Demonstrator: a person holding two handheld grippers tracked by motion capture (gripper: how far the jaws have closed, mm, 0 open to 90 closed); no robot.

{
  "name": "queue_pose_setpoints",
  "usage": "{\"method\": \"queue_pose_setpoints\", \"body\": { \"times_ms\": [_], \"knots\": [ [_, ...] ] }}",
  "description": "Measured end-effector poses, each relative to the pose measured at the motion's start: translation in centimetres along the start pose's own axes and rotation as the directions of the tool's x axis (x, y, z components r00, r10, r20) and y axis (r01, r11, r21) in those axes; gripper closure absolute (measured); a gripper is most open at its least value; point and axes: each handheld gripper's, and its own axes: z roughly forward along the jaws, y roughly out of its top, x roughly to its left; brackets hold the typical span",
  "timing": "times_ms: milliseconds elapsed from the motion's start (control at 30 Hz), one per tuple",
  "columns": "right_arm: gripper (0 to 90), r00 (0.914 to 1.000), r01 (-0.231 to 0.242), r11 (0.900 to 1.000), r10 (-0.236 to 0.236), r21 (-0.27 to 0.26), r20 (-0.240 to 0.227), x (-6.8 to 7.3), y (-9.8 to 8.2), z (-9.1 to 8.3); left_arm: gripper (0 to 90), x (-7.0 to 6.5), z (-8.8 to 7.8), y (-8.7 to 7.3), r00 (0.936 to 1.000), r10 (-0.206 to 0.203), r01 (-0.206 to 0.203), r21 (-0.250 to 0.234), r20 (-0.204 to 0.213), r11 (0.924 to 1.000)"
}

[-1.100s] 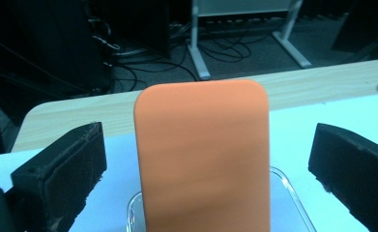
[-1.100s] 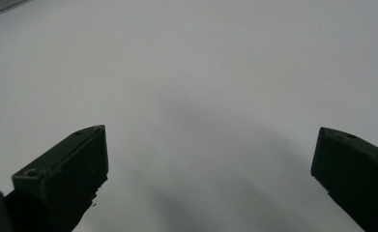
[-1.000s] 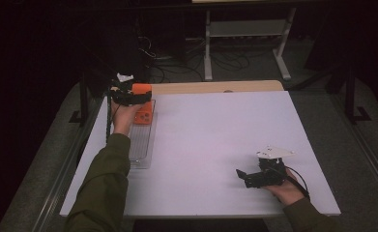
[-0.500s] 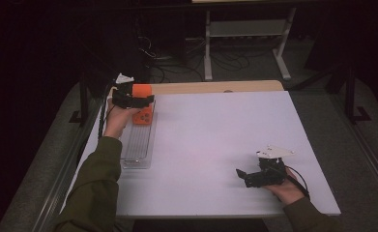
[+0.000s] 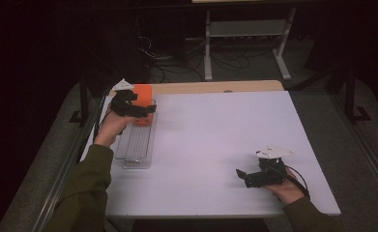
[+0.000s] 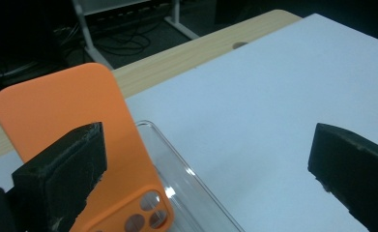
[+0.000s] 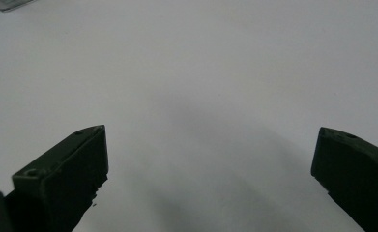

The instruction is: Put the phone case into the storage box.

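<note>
The left claw [image 5: 140,107] hangs over the far end of the clear plastic tray [image 5: 137,144] by the desk's left edge, its jaws spread wide with nothing between them. Just behind its near jaw the orange phone case [image 6: 82,140] stands tilted upright in the tray's far end, camera cut-outs down. Whether the jaw touches it I cannot tell.

A second ago that claw sat lower along the tray, with the case lying flatter under it. Since then it has moved toward the desk's far left corner, and the case now stands taller there.

The right claw [image 5: 241,175] rests near the desk's near right corner, jaws wide apart over the bare white desk [image 5: 215,135], and has not moved.

The left hand [image 5: 111,129] and claw cover the lower part of the case from above. In the left claw's own view the case's bottom is cut off. The room beyond the desk is too dark to make out.
</note>
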Motion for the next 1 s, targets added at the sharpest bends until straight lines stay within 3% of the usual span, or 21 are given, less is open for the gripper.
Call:
{"method": "queue_pose_setpoints", "body": {
  "times_ms": [133, 167, 433, 1000],
  "knots": [
    [0.0, 1.0000, -0.003, 1.000, 0.003, 0.003, -0.003, 0.0, 0.0, 0.0, 0.0, -0.7, -0.8, -0.3, 0.9992, 0.019, -0.019, -0.009, 0.035, 0.9998],
    [0.0, 1.0000, -0.003, 1.000, 0.003, 0.003, -0.004, 0.0, 0.0, 0.0, 0.0, -1.1, -0.9, -0.3, 0.9990, 0.007, -0.006, -0.014, 0.043, 0.9999],
    [0.0, 0.9998, 0.014, 1.000, -0.014, -0.001, -0.011, 0.1, -0.1, 0.0, 0.0, -3.1, -2.4, -0.6, 0.9932, 0.079, -0.078, -0.025, 0.085, 0.9967],
    [0.0, 0.9998, 0.014, 1.000, -0.015, -0.003, -0.012, 0.1, -0.1, 0.0, 0.0, -6.3, -4.7, -2.7, 0.9803, 0.111, -0.103, -0.056, 0.164, 0.9931]
  ]
}}
